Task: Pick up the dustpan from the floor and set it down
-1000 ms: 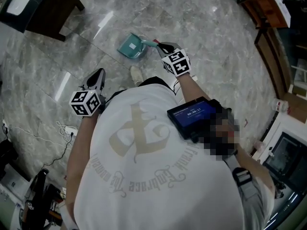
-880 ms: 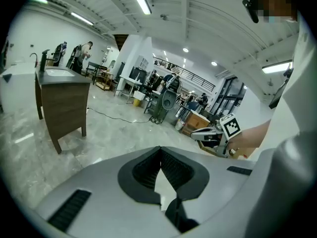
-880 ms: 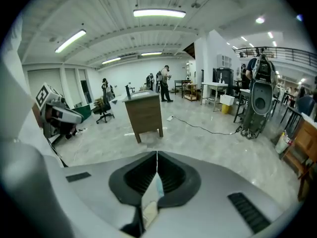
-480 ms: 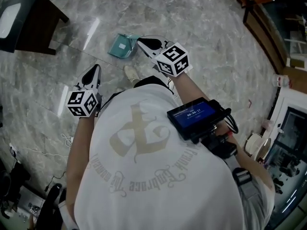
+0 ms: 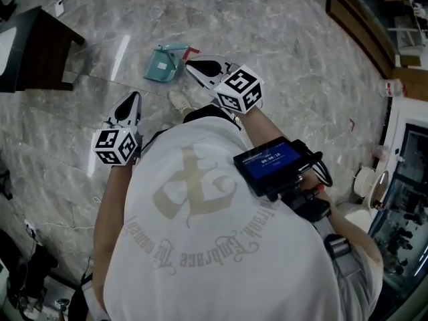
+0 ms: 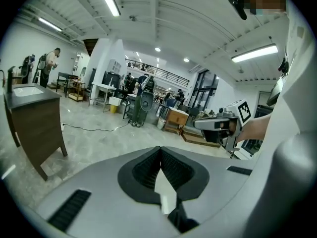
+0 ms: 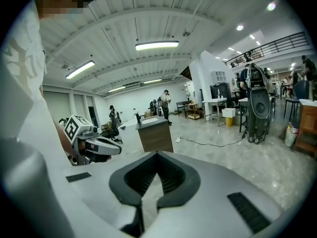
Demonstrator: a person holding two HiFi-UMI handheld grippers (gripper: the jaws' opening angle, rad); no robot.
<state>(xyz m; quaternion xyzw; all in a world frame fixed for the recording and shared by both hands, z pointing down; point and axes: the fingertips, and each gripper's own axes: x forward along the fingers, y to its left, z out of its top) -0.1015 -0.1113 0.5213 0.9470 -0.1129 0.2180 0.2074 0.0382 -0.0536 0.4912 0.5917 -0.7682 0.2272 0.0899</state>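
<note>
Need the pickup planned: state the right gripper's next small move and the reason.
Probably open the right gripper's fingers and lower it toward the dustpan's handle. The dustpan lies on the floor just beyond the gripper's tip, and the fingers are together with nothing between them.

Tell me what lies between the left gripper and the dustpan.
Only bare floor lies between the left gripper and the dustpan, as the head view shows. A shoe sits just right of that stretch.
</note>
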